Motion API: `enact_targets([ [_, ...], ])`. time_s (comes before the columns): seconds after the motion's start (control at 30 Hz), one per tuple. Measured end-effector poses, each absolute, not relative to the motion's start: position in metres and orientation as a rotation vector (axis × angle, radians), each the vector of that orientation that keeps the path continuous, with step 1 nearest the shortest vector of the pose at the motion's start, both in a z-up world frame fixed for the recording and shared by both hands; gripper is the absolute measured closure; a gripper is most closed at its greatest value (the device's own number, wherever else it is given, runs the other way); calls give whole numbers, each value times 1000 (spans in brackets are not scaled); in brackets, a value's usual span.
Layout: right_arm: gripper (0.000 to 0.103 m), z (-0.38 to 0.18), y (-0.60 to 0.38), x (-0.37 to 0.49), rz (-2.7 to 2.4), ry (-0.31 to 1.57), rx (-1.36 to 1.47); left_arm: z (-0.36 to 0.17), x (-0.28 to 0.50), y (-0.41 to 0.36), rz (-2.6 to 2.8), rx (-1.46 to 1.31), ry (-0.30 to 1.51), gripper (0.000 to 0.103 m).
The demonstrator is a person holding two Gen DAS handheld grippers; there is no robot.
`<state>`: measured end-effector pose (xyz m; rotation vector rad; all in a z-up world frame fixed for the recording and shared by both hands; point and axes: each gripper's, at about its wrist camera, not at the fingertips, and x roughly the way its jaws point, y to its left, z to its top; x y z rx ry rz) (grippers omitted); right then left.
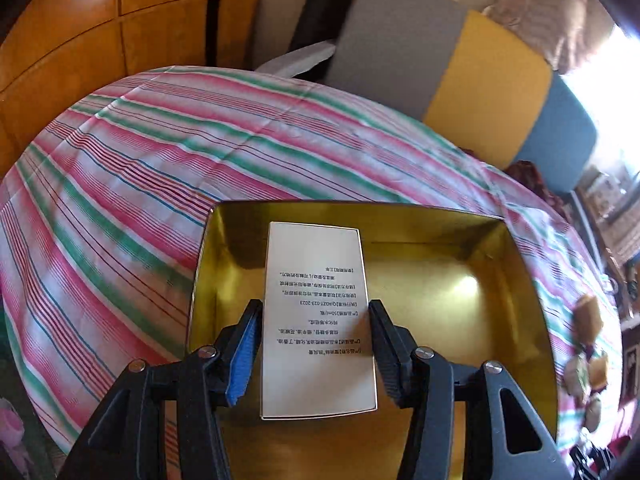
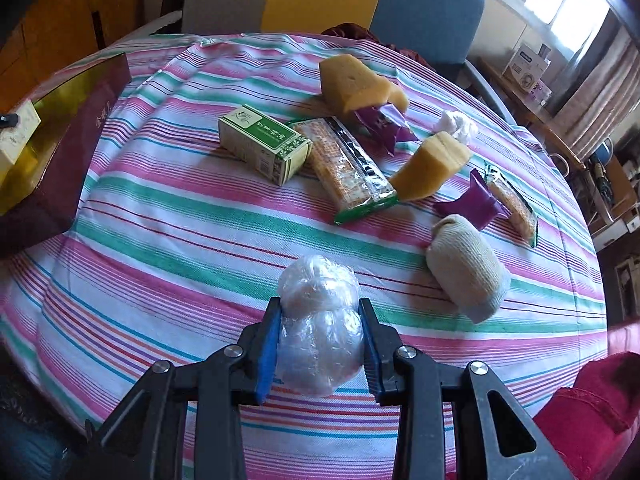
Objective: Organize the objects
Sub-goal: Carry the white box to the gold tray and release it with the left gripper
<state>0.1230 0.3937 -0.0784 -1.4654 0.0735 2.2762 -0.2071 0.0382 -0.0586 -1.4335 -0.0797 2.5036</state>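
Clamped between the fingers of the right gripper is a clear-wrapped white bundle, two rounded lumps in crinkled plastic; both pads press into its sides and the jaws are drawn in about as far as the bundle allows. It sits low over the striped tablecloth, and whether it touches the cloth or hangs just clear cannot be told.

Over in the left wrist view, the left gripper holds a flat white carton printed with small black text. The fingers stand about half open, one on each long edge of the carton, which hangs over the gold-lined box. Whether it rests on the bottom yet is not clear. From the right wrist view this box shows a dark red outer wall and stands at the far left edge of the table, well apart from the loose items.

Those loose items lie in a scatter beyond the white bundle: a green and white carton just beside a long cracker packet, two yellow sponge blocks, purple wrappers, a rolled beige sock, a smaller cracker packet and a small white wad further back.

As a judgement, the sorting is at an early stage. One carton is at the box, the bundle is in hand but not yet carried across, and most of the pile is not yet touched.
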Motion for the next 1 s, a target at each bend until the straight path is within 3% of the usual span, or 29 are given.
enact_targets([
  [0.3, 67, -79, 389, 115, 2266, 19, -1475, -86, -239, 46, 2647, -1496, 92, 52],
  [0.5, 67, -78, 381, 113, 2267, -40, -1465, -81, -235, 43, 2650, -1492, 53, 51],
  [0.73, 67, -57, 361, 106, 2324, -107, -1364, -57, -214, 40, 2645, -1384, 25, 41],
  [1.0, 67, -31, 311, 76, 2479, -185, -1264, -28, -157, 31, 2626, -1274, -31, 40],
])
